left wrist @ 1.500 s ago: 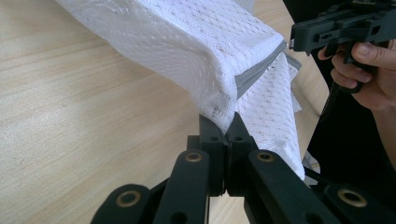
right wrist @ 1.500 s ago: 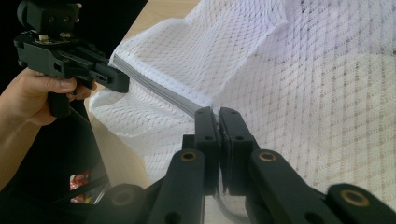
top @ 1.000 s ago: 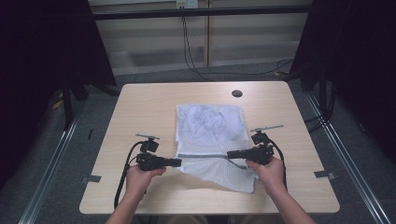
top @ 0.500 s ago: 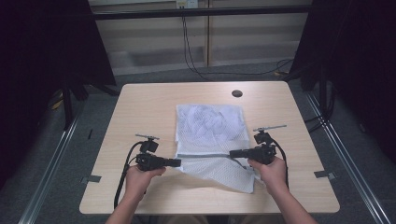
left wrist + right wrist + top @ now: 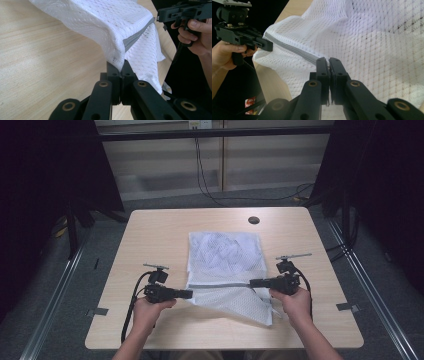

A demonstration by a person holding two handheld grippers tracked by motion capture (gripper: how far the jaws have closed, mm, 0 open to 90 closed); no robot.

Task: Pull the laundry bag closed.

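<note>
A white mesh laundry bag (image 5: 225, 257) with a grey zipper band (image 5: 220, 285) lies on the wooden table (image 5: 160, 235). Its near part is lifted off the tabletop. My left gripper (image 5: 190, 293) is shut on the bag's left end of the zipper band (image 5: 133, 40), with the mesh (image 5: 112, 25) draped over its jaws. My right gripper (image 5: 252, 282) is shut on the band's right end, where the mesh (image 5: 374, 45) spreads beyond its jaws. The zipper band (image 5: 292, 48) is stretched taut between the two grippers. The far half of the bag rests flat on the table.
A small dark round hole (image 5: 253, 220) sits in the table near its far edge. Bare wood lies to the left of the bag and along the near edge. Black cables (image 5: 205, 175) hang behind the table.
The right gripper has shifted slightly to the right, pulling the zipper band straighter. The left gripper has stayed where it was.
</note>
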